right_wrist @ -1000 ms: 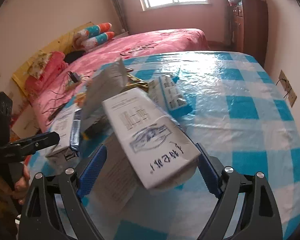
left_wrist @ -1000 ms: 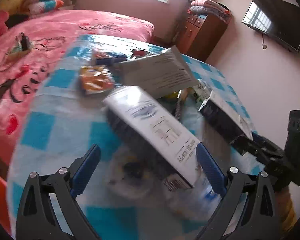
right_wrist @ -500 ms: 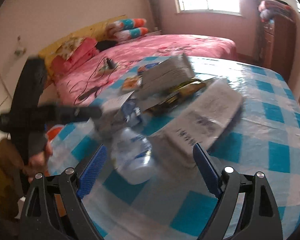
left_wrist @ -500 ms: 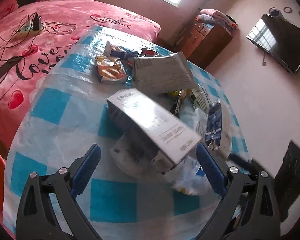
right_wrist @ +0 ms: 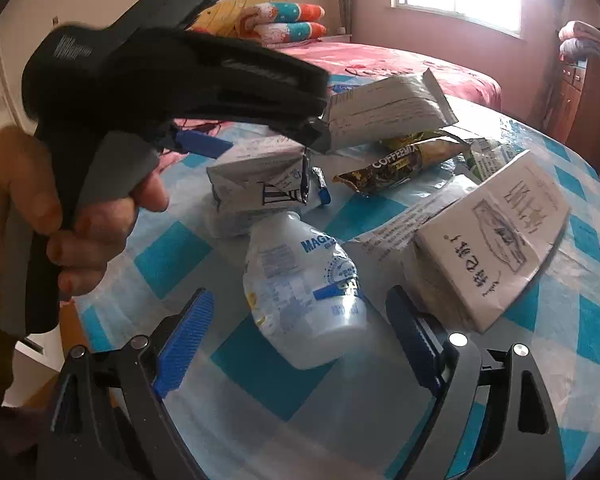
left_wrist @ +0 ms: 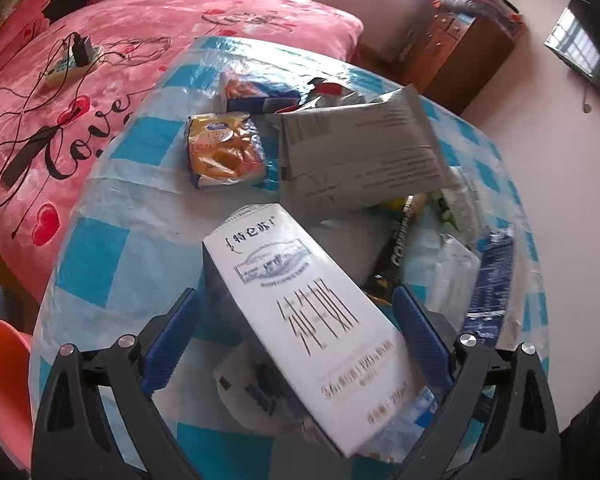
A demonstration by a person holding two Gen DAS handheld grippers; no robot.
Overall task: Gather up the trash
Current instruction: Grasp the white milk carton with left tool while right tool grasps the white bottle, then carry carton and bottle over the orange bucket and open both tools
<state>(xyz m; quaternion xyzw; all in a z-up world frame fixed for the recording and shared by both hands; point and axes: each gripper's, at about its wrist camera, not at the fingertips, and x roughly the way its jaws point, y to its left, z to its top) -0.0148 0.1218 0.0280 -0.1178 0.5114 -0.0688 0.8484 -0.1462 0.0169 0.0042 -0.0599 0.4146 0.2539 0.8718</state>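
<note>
Trash lies piled on a round table with a blue checked cloth (left_wrist: pixel 92 264). In the left wrist view a white milk carton (left_wrist: pixel 312 312) lies between the wide-open fingers of my left gripper (left_wrist: pixel 296 336), untouched by either pad. A grey pouch (left_wrist: pixel 360 156), an orange snack bag (left_wrist: pixel 224 152) and a blue box (left_wrist: pixel 260 96) lie beyond. In the right wrist view my right gripper (right_wrist: pixel 296 340) is open around a white plastic bottle (right_wrist: pixel 304 288). A second milk carton (right_wrist: pixel 496 232) lies right of it, and a coffee-mix sachet (right_wrist: pixel 404 164) behind. The left gripper's body (right_wrist: pixel 172 80) hangs over a crushed carton (right_wrist: pixel 256 176).
A pink bed (left_wrist: pixel 80 80) stands behind the table. A wooden dresser (left_wrist: pixel 464 56) is at the back right. An orange chair (left_wrist: pixel 0 376) shows at the table's left edge. The person's hand (right_wrist: pixel 60 216) holds the left gripper's handle.
The left gripper has moved closer over the white carton. The right gripper has swung from the second carton to the plastic bottle, now between its fingers. The left gripper's body now fills the right view's left.
</note>
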